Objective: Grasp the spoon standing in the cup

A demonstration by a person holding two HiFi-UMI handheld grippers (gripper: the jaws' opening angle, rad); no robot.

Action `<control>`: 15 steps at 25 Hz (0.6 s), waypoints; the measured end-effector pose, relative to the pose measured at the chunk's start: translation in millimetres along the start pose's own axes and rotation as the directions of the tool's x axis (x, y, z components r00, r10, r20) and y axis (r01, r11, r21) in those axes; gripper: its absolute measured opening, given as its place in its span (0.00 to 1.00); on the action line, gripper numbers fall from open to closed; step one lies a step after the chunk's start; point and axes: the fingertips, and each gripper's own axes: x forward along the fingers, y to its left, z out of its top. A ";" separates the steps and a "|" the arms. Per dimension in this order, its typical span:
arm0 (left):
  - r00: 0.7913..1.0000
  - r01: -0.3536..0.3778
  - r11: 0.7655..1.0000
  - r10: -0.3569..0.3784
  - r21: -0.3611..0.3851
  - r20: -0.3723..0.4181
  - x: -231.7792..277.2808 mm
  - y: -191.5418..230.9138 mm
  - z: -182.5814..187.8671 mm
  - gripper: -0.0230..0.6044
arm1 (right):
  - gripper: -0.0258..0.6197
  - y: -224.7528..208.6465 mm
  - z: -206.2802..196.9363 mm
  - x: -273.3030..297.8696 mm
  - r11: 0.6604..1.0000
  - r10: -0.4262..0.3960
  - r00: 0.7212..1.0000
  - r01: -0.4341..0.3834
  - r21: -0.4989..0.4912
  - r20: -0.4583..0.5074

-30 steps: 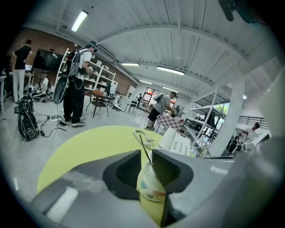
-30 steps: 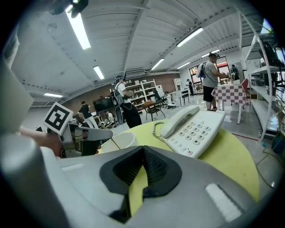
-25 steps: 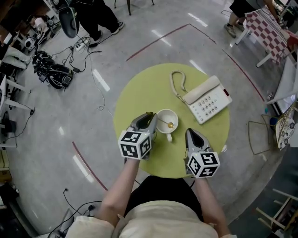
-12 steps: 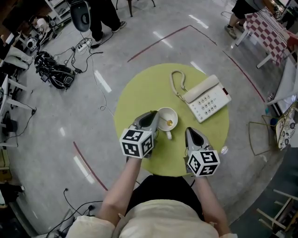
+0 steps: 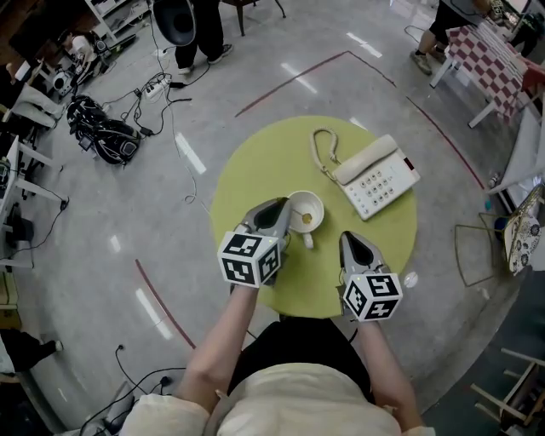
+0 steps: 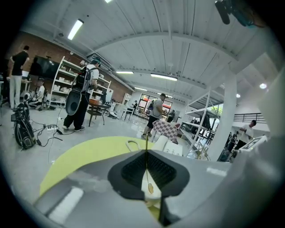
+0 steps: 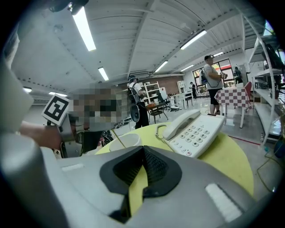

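Observation:
A white cup (image 5: 305, 210) stands near the middle of the round yellow-green table (image 5: 255, 170), with a gold spoon (image 5: 306, 219) in it. The spoon's thin handle leans left toward my left gripper (image 5: 279, 209), which sits against the cup's left rim. In the left gripper view the pads of that gripper (image 6: 146, 153) are pressed together with the spoon (image 6: 150, 188) handle running up between them. My right gripper (image 5: 354, 243) rests lower right of the cup, apart from it, shut with nothing in it. The right gripper view shows the cup (image 7: 126, 141) beyond that gripper's (image 7: 142, 151) jaw tips.
A white desk telephone (image 5: 375, 177) with a coiled cord lies on the table's far right, also the telephone (image 7: 194, 128) in the right gripper view. Cables and bags lie on the floor at left. A person (image 5: 183, 25) stands beyond the table.
The left gripper's jaws have shut on the spoon handle at the cup's left rim. The right gripper has stayed in place. The person in the background has moved right.

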 end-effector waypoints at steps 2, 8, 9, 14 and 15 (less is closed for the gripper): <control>1.000 -0.008 1.000 0.008 0.005 0.021 -5.4 -1.3 5.3 0.04 | 0.04 0.7 0.7 -3.5 1.000 -0.004 1.000 0.004 0.000 0.007; 0.998 -0.006 1.000 0.004 0.021 0.062 -23.4 -12.1 22.4 0.04 | 0.04 3.7 8.0 -19.1 1.000 -0.019 0.999 0.019 -0.010 0.042; 0.998 -0.003 1.000 0.001 0.025 0.069 -25.9 -14.2 25.6 0.04 | 0.04 4.4 9.4 -21.3 1.000 -0.020 0.999 0.020 -0.010 0.046; 0.994 -0.005 0.999 0.000 0.040 0.112 -40.1 -24.7 35.9 0.04 | 0.04 8.3 11.2 -32.7 1.000 -0.020 0.998 0.022 -0.017 0.063; 0.992 -0.008 0.999 0.003 0.045 0.125 -43.8 -26.7 37.7 0.04 | 0.04 9.0 11.2 -35.3 1.000 -0.021 0.997 0.022 -0.018 0.068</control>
